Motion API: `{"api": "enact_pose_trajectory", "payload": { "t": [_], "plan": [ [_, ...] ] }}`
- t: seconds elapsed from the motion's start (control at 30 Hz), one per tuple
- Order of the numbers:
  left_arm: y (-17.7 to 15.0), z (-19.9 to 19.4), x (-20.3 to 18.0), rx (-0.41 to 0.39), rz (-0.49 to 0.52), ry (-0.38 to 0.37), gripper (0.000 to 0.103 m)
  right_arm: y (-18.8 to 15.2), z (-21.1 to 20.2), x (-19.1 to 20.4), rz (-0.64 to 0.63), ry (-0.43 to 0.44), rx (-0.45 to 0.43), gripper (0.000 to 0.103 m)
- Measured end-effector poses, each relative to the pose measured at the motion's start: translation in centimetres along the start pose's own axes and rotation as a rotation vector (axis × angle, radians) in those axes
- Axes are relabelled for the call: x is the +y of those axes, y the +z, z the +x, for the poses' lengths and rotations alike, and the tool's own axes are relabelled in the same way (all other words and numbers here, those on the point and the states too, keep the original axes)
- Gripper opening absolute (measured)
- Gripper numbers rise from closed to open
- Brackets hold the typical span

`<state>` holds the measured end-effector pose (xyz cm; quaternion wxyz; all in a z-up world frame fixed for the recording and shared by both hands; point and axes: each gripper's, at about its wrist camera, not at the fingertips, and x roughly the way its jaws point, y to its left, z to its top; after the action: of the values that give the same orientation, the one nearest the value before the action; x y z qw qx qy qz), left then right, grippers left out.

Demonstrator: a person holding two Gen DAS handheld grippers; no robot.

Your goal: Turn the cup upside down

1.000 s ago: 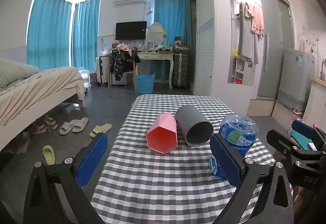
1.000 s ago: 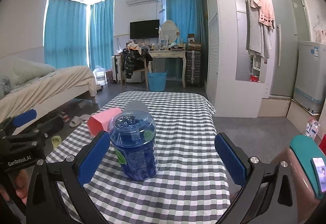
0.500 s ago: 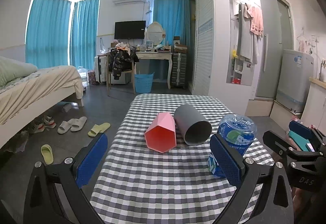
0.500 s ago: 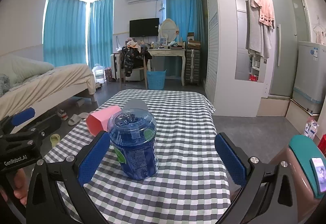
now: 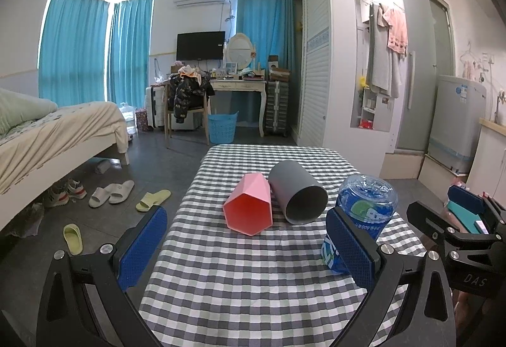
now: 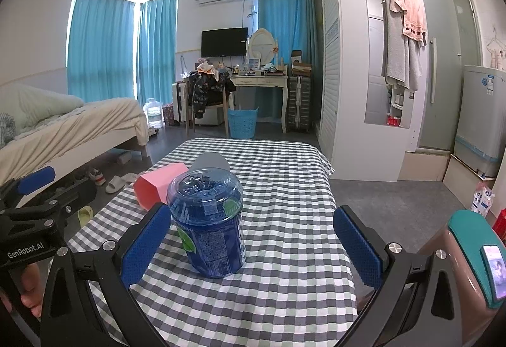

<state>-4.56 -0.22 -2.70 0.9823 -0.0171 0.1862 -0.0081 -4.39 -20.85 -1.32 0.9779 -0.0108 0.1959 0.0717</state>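
A pink hexagonal cup (image 5: 248,208) lies on its side on the checked table (image 5: 253,283), mouth toward me. A grey round cup (image 5: 299,195) lies on its side beside it, touching it on the right. My left gripper (image 5: 246,249) is open and empty, short of both cups. My right gripper (image 6: 253,244) is open and empty over the table's near right part. In the right wrist view the pink cup (image 6: 158,185) and the grey cup (image 6: 210,162) lie behind a blue container, which partly hides them.
A blue plastic container (image 5: 363,220), bottom up, stands at the right of the table, close in front of my right gripper (image 6: 208,227). The bed (image 5: 57,132) and slippers (image 5: 110,192) are left on the floor. A wardrobe (image 5: 341,69) stands at the right.
Both grippers have drifted slightly; the cups and the container sit a little lower and closer in the views. Nothing was taken hold of.
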Motion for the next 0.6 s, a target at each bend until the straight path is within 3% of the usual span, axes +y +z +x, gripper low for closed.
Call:
{"api": "enact_pose_trajectory", "payload": {
  "t": [0.6],
  "plan": [
    [-0.12,0.03,0.08,0.001,0.003,0.0,0.103,-0.01,0.05,0.11,-0.003,0.001,0.004,0.103]
  ]
}}
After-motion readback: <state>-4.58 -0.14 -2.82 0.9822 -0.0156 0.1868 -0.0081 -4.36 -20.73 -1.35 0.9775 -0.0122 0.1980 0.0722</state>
